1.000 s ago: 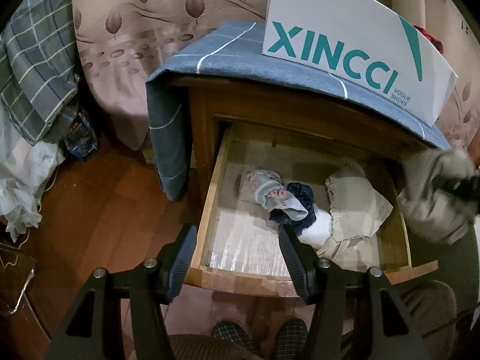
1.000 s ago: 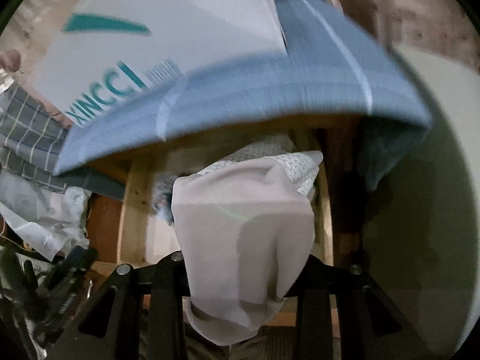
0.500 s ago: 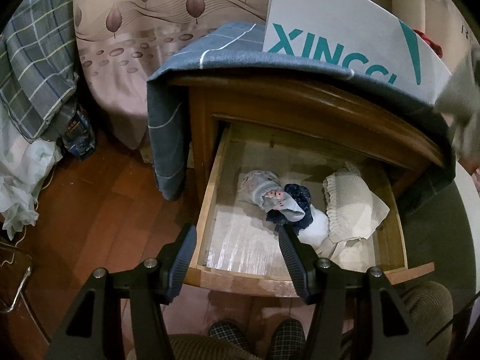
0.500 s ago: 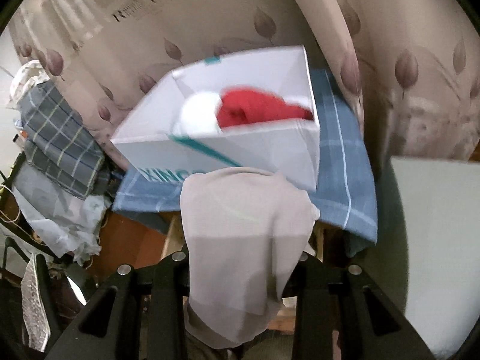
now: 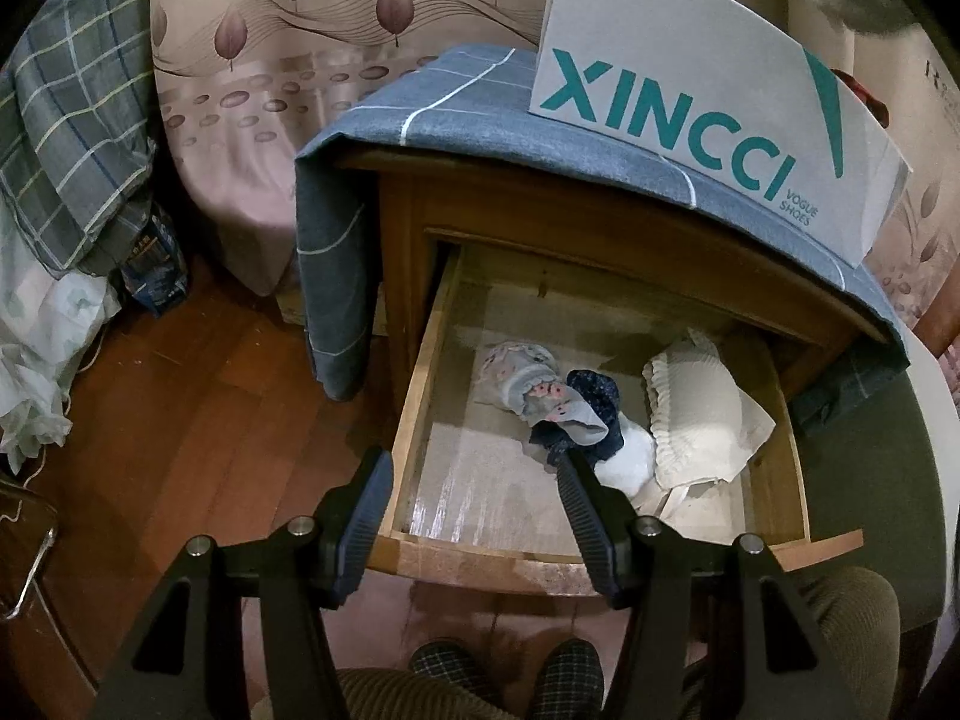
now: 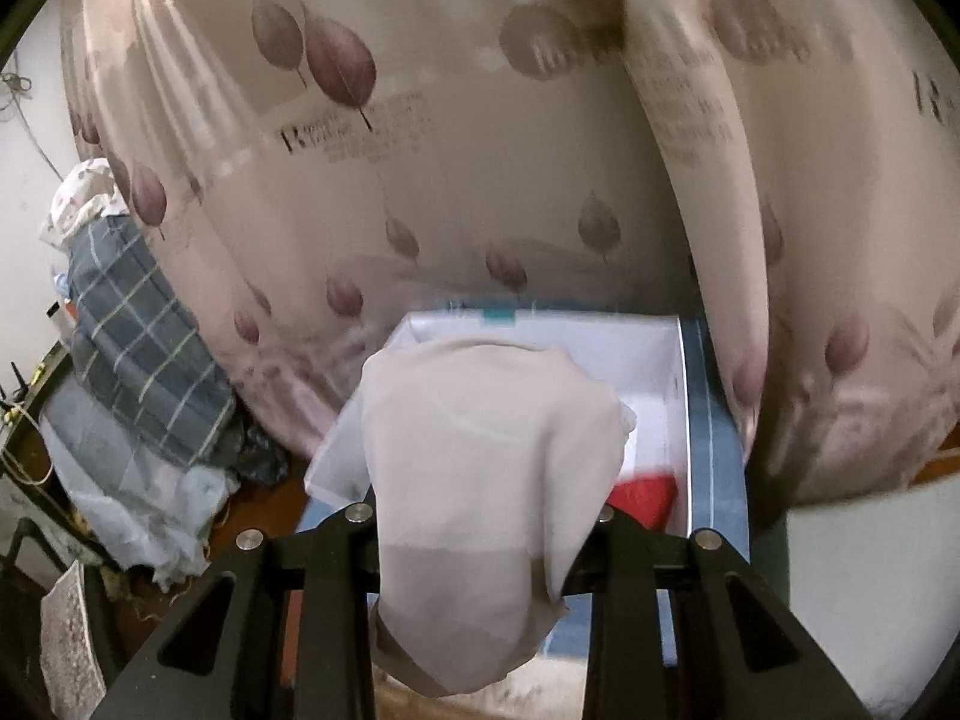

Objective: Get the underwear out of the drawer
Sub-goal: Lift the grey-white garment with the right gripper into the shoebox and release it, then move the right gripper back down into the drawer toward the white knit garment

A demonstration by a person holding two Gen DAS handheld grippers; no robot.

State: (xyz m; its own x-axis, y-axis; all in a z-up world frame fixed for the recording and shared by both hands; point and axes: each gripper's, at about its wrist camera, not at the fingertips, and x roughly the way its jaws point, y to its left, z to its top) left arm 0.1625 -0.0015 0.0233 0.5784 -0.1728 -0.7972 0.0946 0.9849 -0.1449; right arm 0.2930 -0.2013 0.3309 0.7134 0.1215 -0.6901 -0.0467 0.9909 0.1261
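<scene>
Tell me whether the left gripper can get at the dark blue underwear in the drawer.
Probably yes: the left gripper is open and empty above the open drawer, and the dark blue underwear lies uncovered near its right finger.

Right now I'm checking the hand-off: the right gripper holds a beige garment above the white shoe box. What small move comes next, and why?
Probably ease the right gripper down a little over the white cardboard shoe box, then let go. The beige fabric underwear is clamped in its jaws and hangs over the open box, where a red item already lies.
</scene>
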